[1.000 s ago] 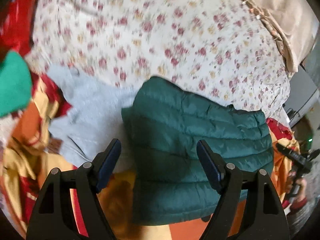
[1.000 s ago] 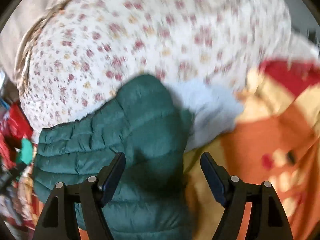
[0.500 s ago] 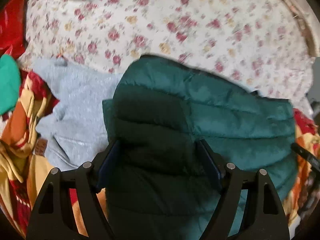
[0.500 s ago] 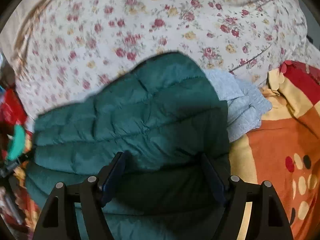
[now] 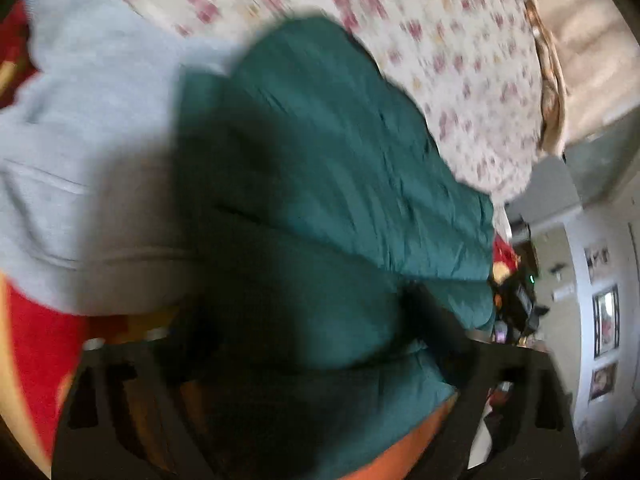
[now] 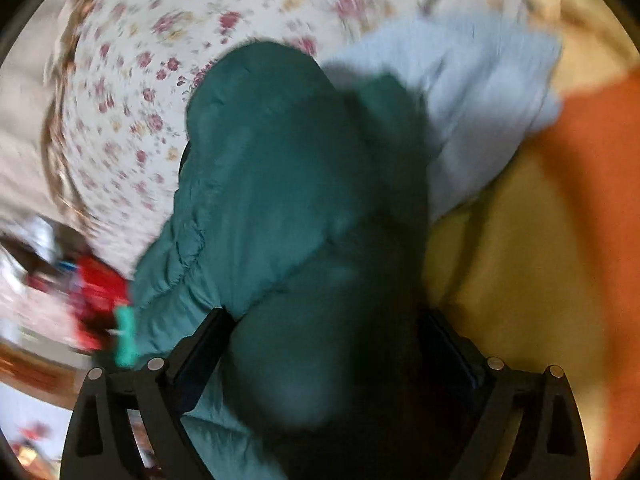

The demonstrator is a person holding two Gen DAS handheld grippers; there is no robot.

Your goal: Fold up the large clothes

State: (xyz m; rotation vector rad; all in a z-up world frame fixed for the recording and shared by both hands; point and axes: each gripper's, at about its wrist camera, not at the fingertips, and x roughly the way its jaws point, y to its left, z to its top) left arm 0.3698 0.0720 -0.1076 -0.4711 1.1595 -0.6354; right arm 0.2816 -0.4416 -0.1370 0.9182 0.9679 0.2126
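Green jacket (image 5: 340, 168) laid folded on bed, overlapping grey garment (image 5: 92, 152). Left gripper (image 5: 312, 336) and right gripper (image 6: 324, 344) — jaws opening, jacket bulging between them, grip being released.

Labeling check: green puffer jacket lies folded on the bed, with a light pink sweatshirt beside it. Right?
Not quite. The sweatshirt is light grey-blue, not pink; the left wrist view shows it best. The rest holds: the green puffer jacket lies folded on the bed, with the sweatshirt beside it.
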